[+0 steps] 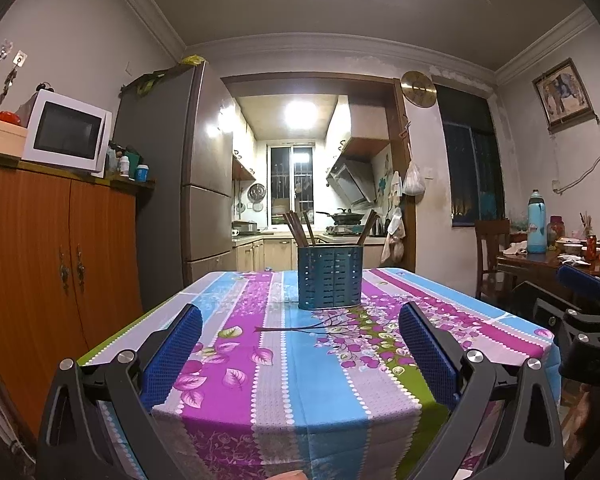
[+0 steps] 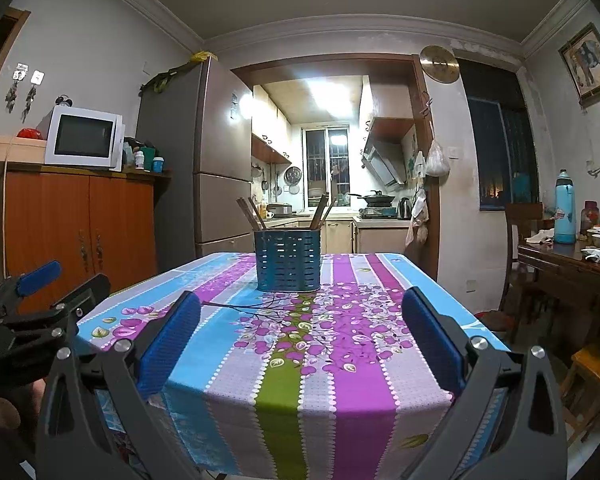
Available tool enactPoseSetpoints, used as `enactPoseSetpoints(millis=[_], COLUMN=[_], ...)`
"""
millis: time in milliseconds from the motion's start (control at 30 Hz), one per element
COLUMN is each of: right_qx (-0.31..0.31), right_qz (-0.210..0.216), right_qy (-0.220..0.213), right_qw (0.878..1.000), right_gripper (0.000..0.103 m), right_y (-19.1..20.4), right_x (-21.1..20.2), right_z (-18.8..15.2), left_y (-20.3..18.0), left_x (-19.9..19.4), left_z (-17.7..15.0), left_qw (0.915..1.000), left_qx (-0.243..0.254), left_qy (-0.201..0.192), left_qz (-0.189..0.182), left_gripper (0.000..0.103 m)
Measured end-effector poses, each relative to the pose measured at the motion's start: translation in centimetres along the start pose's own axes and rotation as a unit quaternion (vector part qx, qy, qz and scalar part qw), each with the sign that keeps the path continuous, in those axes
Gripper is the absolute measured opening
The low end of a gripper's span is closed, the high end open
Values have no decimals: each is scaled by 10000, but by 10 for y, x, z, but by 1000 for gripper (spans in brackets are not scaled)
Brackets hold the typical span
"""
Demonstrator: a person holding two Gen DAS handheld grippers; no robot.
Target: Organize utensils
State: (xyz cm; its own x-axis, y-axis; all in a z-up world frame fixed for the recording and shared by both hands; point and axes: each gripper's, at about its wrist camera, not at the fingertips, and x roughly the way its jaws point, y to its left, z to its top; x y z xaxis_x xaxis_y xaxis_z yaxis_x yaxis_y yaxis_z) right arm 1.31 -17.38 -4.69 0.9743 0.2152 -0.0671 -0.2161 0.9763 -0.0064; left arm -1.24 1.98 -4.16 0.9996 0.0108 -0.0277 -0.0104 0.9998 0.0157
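Note:
A blue slotted utensil holder (image 1: pixel 329 276) stands upright near the far edge of the table with the flowered cloth (image 1: pixel 284 364). Several brown chopsticks (image 1: pixel 300 227) lean in it. It also shows in the right wrist view (image 2: pixel 287 261), with the chopsticks (image 2: pixel 252 213) sticking out. My left gripper (image 1: pixel 300 320) is open and empty, hovering over the table's near edge. My right gripper (image 2: pixel 300 312) is open and empty, beside it at the same edge. Each gripper shows at the side of the other's view: the right one (image 1: pixel 580 284) and the left one (image 2: pixel 40 276).
A wooden cabinet (image 1: pixel 52 252) with a microwave (image 1: pixel 66 130) stands at the left, a fridge (image 1: pixel 196 160) behind it. A dining table (image 2: pixel 572 260) with a blue bottle (image 2: pixel 565 208) and a chair stand at the right. The kitchen lies beyond.

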Motion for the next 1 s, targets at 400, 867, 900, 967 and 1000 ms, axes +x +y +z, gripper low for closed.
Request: enactPoseSetpoints(millis=[400,867,900,967,1000], right_qx=[-9,-10,-13,-13,-12], right_qz=[25,64,61,59,59], right_qy=[58,108,107,110,105], right_qw=[10000,9999,9999,9999,9999], right_gripper=[97,97,97,97,97], right_y=[2,3,3,3,3], right_x=[2,7,7,7,7], right_z=[0,-2,-2,-2,-2], left_y=[0,-3,-3,-3,-3], left_x=[4,6,5,5,5], left_z=[-2,-2,-2,-2,-1], left_qw=[10000,10000,10000,10000,10000], left_qx=[8,15,7,-10,-20], left_qy=[46,52,57,48,28], left_qz=[-27,44,44,13,1], left_gripper=[98,98,98,98,98])
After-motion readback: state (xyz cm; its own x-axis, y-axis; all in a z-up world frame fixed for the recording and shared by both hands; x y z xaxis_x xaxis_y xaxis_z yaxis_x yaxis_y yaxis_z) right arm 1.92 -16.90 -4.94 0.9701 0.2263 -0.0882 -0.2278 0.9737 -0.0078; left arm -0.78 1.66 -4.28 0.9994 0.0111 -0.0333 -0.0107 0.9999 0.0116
